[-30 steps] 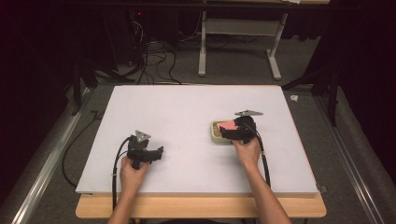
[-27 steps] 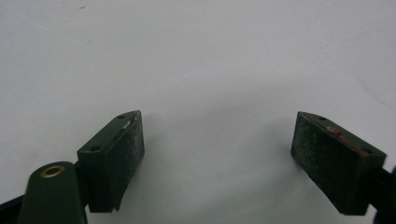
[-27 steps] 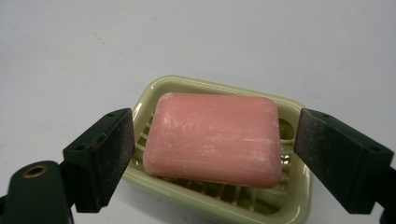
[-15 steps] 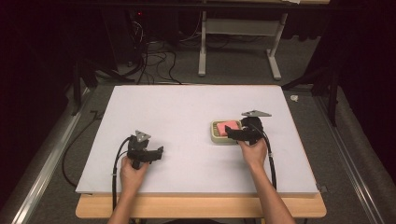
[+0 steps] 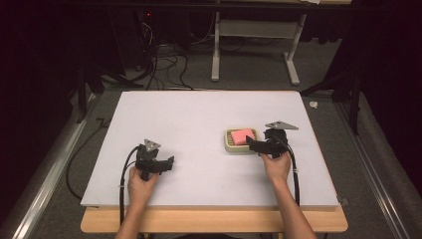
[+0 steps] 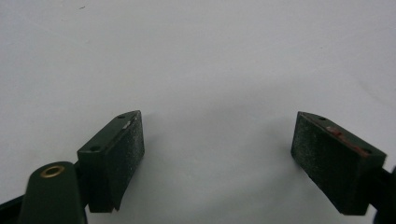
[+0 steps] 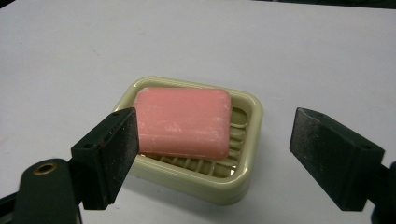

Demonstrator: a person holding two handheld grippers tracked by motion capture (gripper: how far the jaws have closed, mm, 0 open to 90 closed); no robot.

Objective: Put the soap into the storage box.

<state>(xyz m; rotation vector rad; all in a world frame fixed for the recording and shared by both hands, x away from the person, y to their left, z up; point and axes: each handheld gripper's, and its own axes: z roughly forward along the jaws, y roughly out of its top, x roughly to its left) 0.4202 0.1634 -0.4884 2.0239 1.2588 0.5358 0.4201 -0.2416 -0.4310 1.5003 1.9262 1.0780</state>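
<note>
- Dark floor, trailing cables and a pale frame stand are seen behind a white tabletop (image 5: 199,114) that takes up the middle of the high view.
- The right hand-held gripper (image 5: 253,145) is seen right of centre in the high view, with its jaws spread wide apart and nothing clamped between them.
- In the right gripper view its jaws are seen at either side of a cream soap dish (image 7: 243,177); the left jaw overlaps the dish's lower left corner, though contact cannot be told.
- A pink soap bar (image 7: 183,121) is seen lying in the dish, flat on its ribbed floor, toward the upper left of the dish.
- The left hand-held gripper (image 5: 168,165) is seen at the lower left of the high view, jaws wide apart over bare tabletop, nothing held.
- Compared with the frame a second earlier, the right hand-held gripper has been drawn back from above the dish toward the right, and more of the soap is uncovered; the left one has stayed in place.
- In the right gripper view, the bar's long axis runs left to right across the frame, tilted slightly.
</note>
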